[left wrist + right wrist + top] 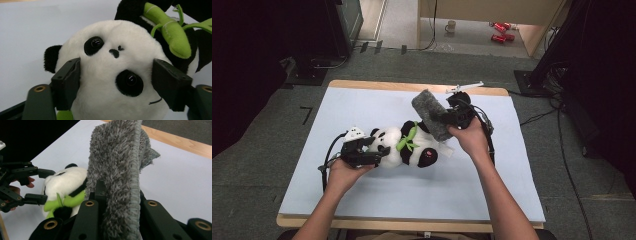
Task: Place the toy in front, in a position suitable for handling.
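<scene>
High view: left gripper [379,154] lies low on the white table cover [362,195], jaws set approx. a head's width apart w/ the toy panda [404,147] head between them. Panda lies on its back, head toward the left jaws, feet toward the right gripper [443,119]. Right jaws are clamped on a grey shaggy cloth [431,114], which stands up and away from them, its lower end just above the panda's legs. Green bamboo sprig [408,140] sits on the panda's chest, between the two sets of jaws. No readable writing on panda or cloth here.

Left gripper view: jaws stand wide, one on each side of the panda [112,75] face, both pads pressed into the white fur at the cheeks. Face is upside down between them, nose just beyond the jaw tips, one black ear outside the jaw at the picture's left. Bamboo sprig [170,30] lies beyond the other jaw. No label seen.

Right gripper view: jaws nearly closed, pinching the grey cloth [120,170] edge-on; it rises straight up from between them. Beyond the jaws and to the picture's left lies the panda [66,180], w/ the left gripper [43,185] jaws on either side of its head. No tag or text legible.
</scene>
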{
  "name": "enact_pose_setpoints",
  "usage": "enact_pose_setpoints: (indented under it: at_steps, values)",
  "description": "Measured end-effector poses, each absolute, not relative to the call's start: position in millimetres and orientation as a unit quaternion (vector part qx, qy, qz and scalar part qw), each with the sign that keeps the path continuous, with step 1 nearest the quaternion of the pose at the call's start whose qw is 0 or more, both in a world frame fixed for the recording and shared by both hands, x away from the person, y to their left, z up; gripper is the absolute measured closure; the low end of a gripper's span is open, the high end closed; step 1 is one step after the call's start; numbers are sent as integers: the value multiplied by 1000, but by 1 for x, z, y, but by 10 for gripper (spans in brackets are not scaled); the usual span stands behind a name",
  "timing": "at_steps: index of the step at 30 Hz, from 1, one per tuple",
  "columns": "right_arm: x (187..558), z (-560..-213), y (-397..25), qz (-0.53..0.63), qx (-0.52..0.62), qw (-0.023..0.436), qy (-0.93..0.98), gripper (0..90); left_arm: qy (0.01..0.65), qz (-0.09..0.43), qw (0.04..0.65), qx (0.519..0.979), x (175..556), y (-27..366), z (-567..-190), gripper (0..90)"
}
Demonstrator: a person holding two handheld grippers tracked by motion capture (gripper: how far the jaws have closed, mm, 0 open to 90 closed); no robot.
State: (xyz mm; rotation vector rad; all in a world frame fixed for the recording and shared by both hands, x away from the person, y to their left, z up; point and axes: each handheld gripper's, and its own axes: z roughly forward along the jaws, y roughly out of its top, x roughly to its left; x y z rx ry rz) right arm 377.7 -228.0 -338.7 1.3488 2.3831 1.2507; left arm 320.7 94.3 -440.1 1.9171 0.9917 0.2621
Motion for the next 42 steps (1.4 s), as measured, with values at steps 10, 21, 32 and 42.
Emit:
enact_pose_setpoints:
  at_steps: [10,21,32,42]
  values:
    - [391,-334,-180,413,419,51,807,760,398,95,472,781,320,99,-442,279]
    - [404,-350,-139,396,402,27,825,760,405,69,467,783,322,101,-449,120]
    - [407,-358,-98,384,380,7,842,760,393,79,464,790,321,99,-449,146]
    - [410,-383,-64,335,369,-16,867,758,402,78,447,795,319,97,-446,212]
